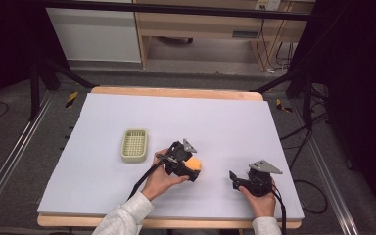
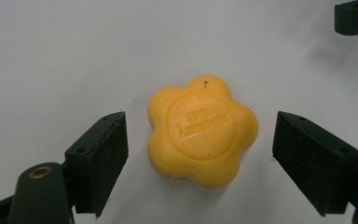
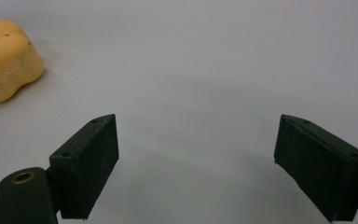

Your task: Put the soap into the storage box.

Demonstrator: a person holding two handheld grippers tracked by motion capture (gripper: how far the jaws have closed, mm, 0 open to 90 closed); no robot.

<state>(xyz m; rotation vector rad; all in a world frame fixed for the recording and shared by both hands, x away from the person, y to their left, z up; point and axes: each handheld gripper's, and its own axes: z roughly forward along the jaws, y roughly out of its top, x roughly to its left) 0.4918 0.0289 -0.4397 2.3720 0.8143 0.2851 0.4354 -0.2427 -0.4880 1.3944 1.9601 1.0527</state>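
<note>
The yellow soap (image 2: 203,131) lies between the left gripper's (image 2: 200,163) spread fingers (image 2: 103,154), untouched. Probably firm, slick: pinch its lobed sides. The right gripper (image 3: 198,163) is spread, empty.

Bright even light, soft shadows, dark surroundings

Two black jaws of the right gripper (image 3: 198,161) spread wide over bare white tabletop (image 3: 205,70), yellow soap (image 3: 4,58) upper left.

Pale green basket (image 1: 134,145) on table (image 1: 103,186)
</note>
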